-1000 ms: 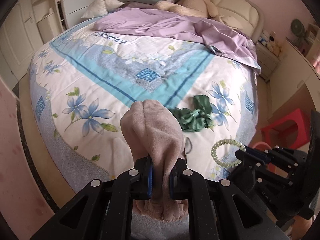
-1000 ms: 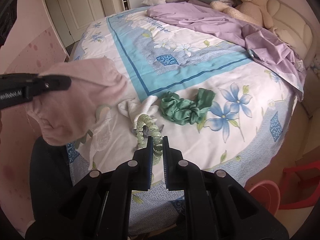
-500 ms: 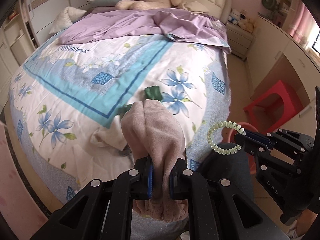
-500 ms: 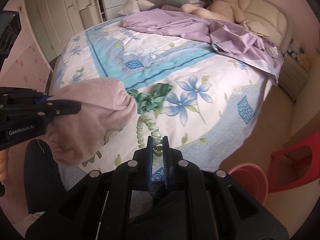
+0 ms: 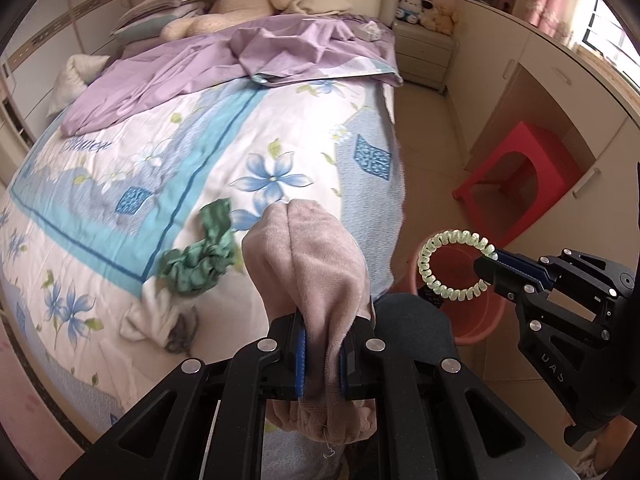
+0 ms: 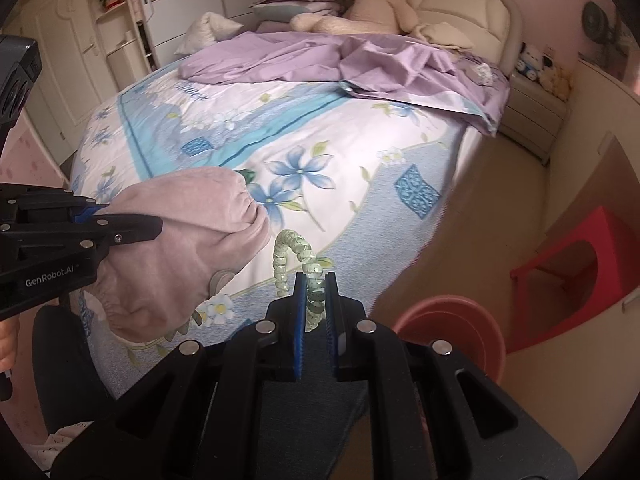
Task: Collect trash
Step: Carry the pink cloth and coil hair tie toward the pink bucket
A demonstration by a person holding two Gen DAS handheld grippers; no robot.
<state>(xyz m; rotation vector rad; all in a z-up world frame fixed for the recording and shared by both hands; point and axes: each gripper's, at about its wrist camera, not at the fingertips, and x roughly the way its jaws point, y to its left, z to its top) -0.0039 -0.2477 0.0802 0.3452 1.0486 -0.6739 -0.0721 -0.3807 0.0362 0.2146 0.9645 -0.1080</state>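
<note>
Trash first: the pink fuzzy sock (image 5: pixel 308 268) is pinched tight in the left tongs (image 5: pixel 322 356), bunched up ahead of the tips w/ its cuff hanging out behind them. The pale green spiral hair tie (image 5: pixel 454 266) is clamped in the right tongs (image 6: pixel 316 312), both pairs squeezed nearly closed on their stuff.

What's changed: a sec ago both tongs were over the middle of the bed (image 5: pixel 280 152), w/ the green scrunchie (image 5: pixel 200 260) right ahead of them. Now both have swung sideways off the bed edge, so the floor and the pink basin (image 6: pixel 452 328) are in view (red stool (image 6: pixel 580 264) just past it). In the left view the hair tie hangs right in front of the basin's mouth; in the right view the basin sits below and to the right of the tips. So imo this is the carry-to-bin step, drop comes next.

Basin: what I can see of the inside looks bare, but part is hidden by the tongs.

Left behind on the bed, off to the left of the left tongs: the scrunchie and a white crumpled cloth (image 5: pixel 148 316), prob next trip.
</note>
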